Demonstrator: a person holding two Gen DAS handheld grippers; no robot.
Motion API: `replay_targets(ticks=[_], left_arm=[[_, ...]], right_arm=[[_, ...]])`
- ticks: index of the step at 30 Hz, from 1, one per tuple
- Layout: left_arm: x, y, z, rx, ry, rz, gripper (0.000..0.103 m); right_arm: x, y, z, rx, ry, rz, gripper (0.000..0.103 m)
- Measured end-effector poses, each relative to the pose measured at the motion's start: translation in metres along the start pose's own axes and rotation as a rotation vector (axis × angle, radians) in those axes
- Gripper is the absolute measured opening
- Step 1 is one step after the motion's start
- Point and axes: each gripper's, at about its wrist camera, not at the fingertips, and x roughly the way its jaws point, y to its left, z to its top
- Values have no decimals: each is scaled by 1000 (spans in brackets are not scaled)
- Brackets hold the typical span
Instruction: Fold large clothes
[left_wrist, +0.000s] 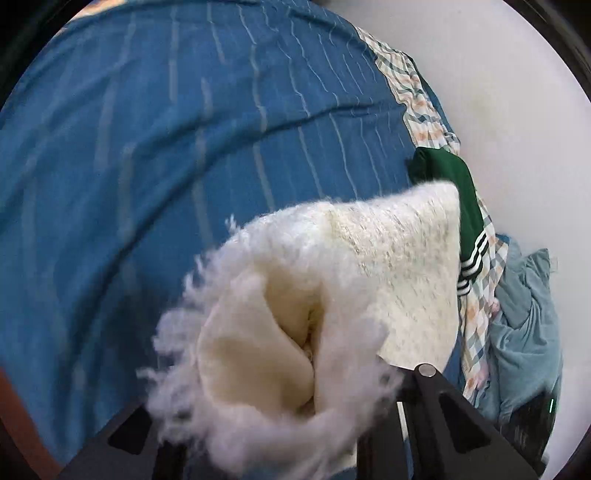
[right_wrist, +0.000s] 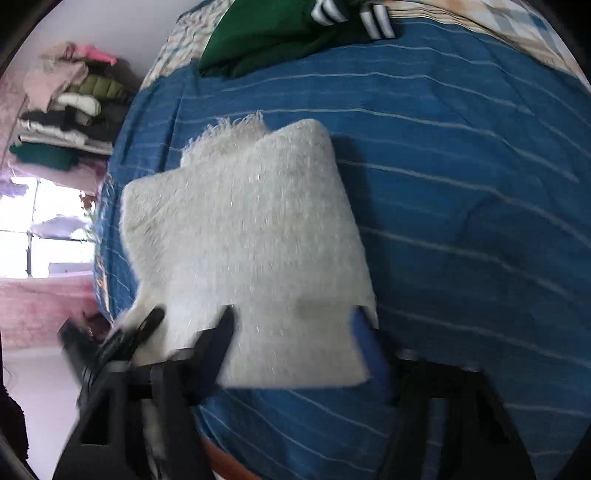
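Note:
A fluffy cream-white garment (right_wrist: 243, 236) is folded into a thick bundle above the blue striped bed sheet (right_wrist: 461, 206). In the left wrist view the garment (left_wrist: 332, 288) fills the space between my left gripper's fingers (left_wrist: 428, 373), bunched and lifted off the bed; the left gripper (left_wrist: 280, 398) is shut on it. In the right wrist view my right gripper (right_wrist: 295, 325) has its two fingers spread wide on either side of the garment's near edge, with the cloth lying over them. The left gripper (right_wrist: 144, 328) also shows at the garment's left corner.
A folded dark green garment with white stripes (left_wrist: 454, 206) lies at the bed's far edge, also in the right wrist view (right_wrist: 280, 33). A checked cover (left_wrist: 417, 96) and a teal blanket (left_wrist: 524, 325) lie beside it. Stacked clothes (right_wrist: 70, 122) sit on shelves beyond the bed.

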Motion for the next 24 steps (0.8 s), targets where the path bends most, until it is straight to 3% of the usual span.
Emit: replay_targets(ticks=[6,9,11,14,16,17,19,20,21,24], left_arm=[[8,57,-13,-103,52,55,17],[25,63,-6,-64,56,55,20],[27,59,0,-39,56,45,23],[18,56,11,-40,114,12,24],[4,63,8,-70,149,-20,27],[-3,64,6,-74,165,-21,33],[-26,61,0,-24,172,26,47],[-36,60,-3,8,160,61,63],[-49,56,-4,55,137,106,72],[-65,41,3,166,78,166,72]], right_arm=[[42,51,40,-116,65,-19,47],[108,61,61,-173,180,-159,48],[125,53,75,-116,191,-126,50],[113,57,81,-149,229,-125,50],[86,53,75,-164,194,-86,50],[71,50,72,-166,168,-61,51],[39,38,63,-161,101,-7,53],[28,31,59,-148,83,11,63],[17,22,53,-122,60,30,70],[5,-3,38,-62,34,56,70]])
